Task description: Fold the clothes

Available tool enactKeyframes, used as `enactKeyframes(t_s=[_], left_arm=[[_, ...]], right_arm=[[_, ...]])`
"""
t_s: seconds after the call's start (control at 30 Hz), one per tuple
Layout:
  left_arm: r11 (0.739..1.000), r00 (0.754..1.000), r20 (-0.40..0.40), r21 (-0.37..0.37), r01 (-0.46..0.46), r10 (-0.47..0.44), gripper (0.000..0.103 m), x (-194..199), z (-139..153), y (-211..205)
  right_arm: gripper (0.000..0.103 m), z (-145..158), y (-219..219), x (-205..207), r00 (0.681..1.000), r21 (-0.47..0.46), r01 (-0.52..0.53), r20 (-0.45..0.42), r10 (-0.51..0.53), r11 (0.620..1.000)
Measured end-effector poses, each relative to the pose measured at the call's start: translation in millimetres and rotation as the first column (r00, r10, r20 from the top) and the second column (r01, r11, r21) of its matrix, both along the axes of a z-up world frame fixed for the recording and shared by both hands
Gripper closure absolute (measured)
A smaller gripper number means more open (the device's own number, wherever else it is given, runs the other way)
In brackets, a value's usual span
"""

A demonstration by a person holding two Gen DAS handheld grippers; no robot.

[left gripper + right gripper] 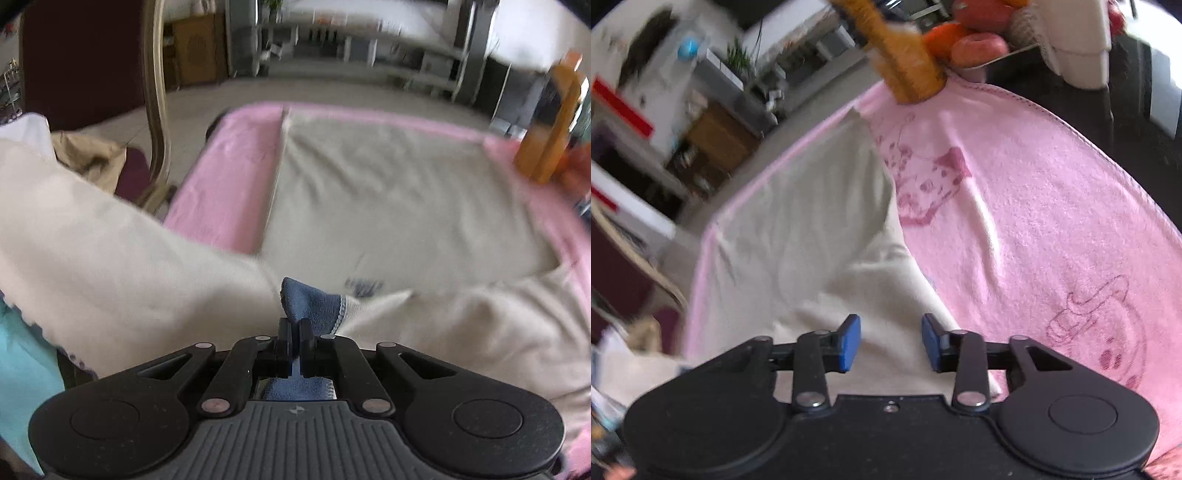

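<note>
While pinching blue collar (314,304): L gripper (294,332).

Your left gripper (294,332) sits at the near edge of the surface, fingers (284,343) pressed together on a fold of the garment's trim (314,306). The garment (399,192) lies spread ahead of you on the towel (229,162), which covers the surface and shows past the garment on the left, far and right sides. One part of the garment (110,251) runs off to your left, lifted; another bunches to the right of the fingers. A bottle (550,125) stands at the far right corner on the towel. A chair (155,92) stands beyond the left edge. Your right gripper (891,341) hovers over the garment's right border, fingers (849,341) apart, towel (1034,206) to its right, fruit (975,44) behind the bottle (905,66).
</note>
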State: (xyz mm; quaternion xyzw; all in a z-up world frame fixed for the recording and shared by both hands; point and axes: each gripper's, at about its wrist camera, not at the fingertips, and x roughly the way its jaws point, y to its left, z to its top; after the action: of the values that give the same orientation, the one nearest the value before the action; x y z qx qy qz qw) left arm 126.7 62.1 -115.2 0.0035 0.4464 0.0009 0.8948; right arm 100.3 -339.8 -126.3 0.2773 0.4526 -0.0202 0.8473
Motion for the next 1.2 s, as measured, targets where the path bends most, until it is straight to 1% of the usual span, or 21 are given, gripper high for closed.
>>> enactKeyframes(t_s=[0.1, 0.13, 0.17, 0.2, 0.27, 0.33, 0.37, 0.43, 0.47, 0.53, 0.6, 0.63, 0.67, 0.77, 0.8, 0.87, 0.93, 0.97, 1.0, 1.1, 1.2], left_arm=[[0.996, 0.998, -0.064, 0.086, -0.012, 0.017, 0.097, 5.9, -16.7, -3.1], [0.993, 0.998, -0.059, 0.116, -0.014, 0.021, 0.094, 5.0, -18.3, -3.5], [0.989, 0.998, -0.05, 0.144, -0.02, 0.027, 0.091, 2.7, -17.2, -2.3], [0.985, 0.998, -0.04, 0.17, -0.04, 0.047, 0.091, 0.7, -14.7, -0.1], [0.959, 0.994, 0.004, 0.26, -0.108, 0.111, 0.094, -6.8, -7.4, 7.1], [0.973, 0.994, 0.059, 0.206, -0.1, 0.09, 0.098, -17.8, 8.2, 13.0], [0.98, 0.993, 0.087, 0.176, -0.093, 0.079, 0.097, -23.4, 16.2, 15.9], [0.998, 0.995, 0.095, 0.063, 0.007, -0.013, 0.095, -26.1, 22.7, 9.6], [0.998, 0.993, 0.102, 0.006, 0.06, -0.06, 0.094, -27.2, 25.8, 6.2], [0.994, 0.992, 0.064, 0.023, 0.106, -0.107, 0.093, -20.9, 16.5, -8.6], [0.991, 0.994, 0.006, 0.083, 0.104, -0.105, 0.094, -10.4, -0.7, -17.7], [0.991, 0.994, -0.035, 0.092, 0.102, -0.099, 0.094, -5.6, -9.4, -19.6], [0.992, 0.995, -0.055, 0.086, 0.091, -0.087, 0.095, -1.9, -14.9, -15.9], [0.994, 0.994, -0.078, 0.072, 0.08, -0.075, 0.094, 3.1, -20.7, -7.7], [0.993, 0.994, -0.074, 0.079, 0.084, -0.078, 0.093, 2.6, -22.0, -6.4], [0.99, 0.995, -0.064, 0.109, 0.085, -0.078, 0.091, 0.0, -24.3, -8.4], [0.989, 0.996, -0.057, 0.124, 0.076, -0.07, 0.092, -0.4, -22.5, -9.4], [0.989, 0.997, -0.041, 0.131, 0.067, -0.063, 0.098, -3.2, -19.7, -7.0], [0.991, 0.997, -0.008, 0.111, 0.074, -0.073, 0.098, -8.9, -12.8, -5.1], [0.991, 0.987, 0.09, 0.026, 0.128, -0.13, 0.097, -22.6, 5.3, -6.9], [0.988, 0.987, 0.047, 0.029, 0.154, -0.155, 0.094, -19.9, -4.0, -20.0]], right_arm=[[0.082, -16.2, 9.6, 6.4, 0.989, -0.102, -0.04, -0.144, 0.025, 0.994], [0.088, -20.8, 11.9, 7.1, 0.983, -0.134, -0.05, -0.182, 0.025, 0.99], [0.092, -20.1, 13.8, 4.4, 0.982, -0.171, -0.052, -0.186, 0.02, 0.984], [0.092, -18.3, 15.8, 1.9, 0.979, -0.202, -0.057, -0.206, 0.015, 0.978], [0.092, -13.5, 14.1, -7.4, 0.977, -0.229, -0.032, -0.213, -0.018, 0.973], [0.088, -0.3, 5.9, -16.3, 0.988, -0.186, 0.008, -0.15, -0.037, 0.982], [0.087, 9.4, 0.7, -19.0, 0.996, -0.124, 0.019, -0.09, -0.03, 0.992], [0.085, 24.7, -7.8, -17.6, 1.0, -0.014, 0.03, 0.007, -0.03, 0.999], [0.085, 30.8, -10.4, -11.0, 0.999, 0.027, 0.031, 0.039, -0.032, 0.999], [0.085, 37.1, -13.8, 7.5, 0.996, 0.087, 0.028, 0.079, -0.035, 0.996], [0.085, 31.0, -13.9, 35.4, 0.996, 0.099, 0.014, 0.081, -0.022, 0.995], [0.085, 21.4, -13.2, 48.8, 0.998, 0.102, 0.015, 0.061, -0.022, 0.995], [0.085, 7.5, -14.4, 62.2, 0.999, 0.135, 0.02, 0.022, -0.023, 0.991], [0.087, -38.1, -17.0, 85.6, 0.993, 0.3, 0.036, -0.115, -0.001, 0.953], [0.103, -48.7, -16.9, 90.3, 0.989, 0.302, 0.043, -0.148, 0.002, 0.952], [0.103, -49.1, -28.7, 91.2, 0.99, 0.247, 0.102, -0.119, -0.074, 0.964], [0.099, -31.3, -43.2, 81.0, 0.97, 0.066, 0.242, -0.053, -0.239, 0.968], [0.099, -22.6, -47.5, 74.5, 0.956, -0.015, 0.291, -0.032, -0.291, 0.957], [0.099, -17.6, -51.7, 67.5, 0.952, 0.004, 0.305, -0.024, -0.304, 0.952], [0.097, -9.7, -43.5, 42.3, 0.977, 0.211, 0.207, 0.002, -0.212, 0.956], [0.093, -18.3, -3.4, 33.7, 0.999, 0.297, 0.036, -0.028, -0.029, 0.954]])
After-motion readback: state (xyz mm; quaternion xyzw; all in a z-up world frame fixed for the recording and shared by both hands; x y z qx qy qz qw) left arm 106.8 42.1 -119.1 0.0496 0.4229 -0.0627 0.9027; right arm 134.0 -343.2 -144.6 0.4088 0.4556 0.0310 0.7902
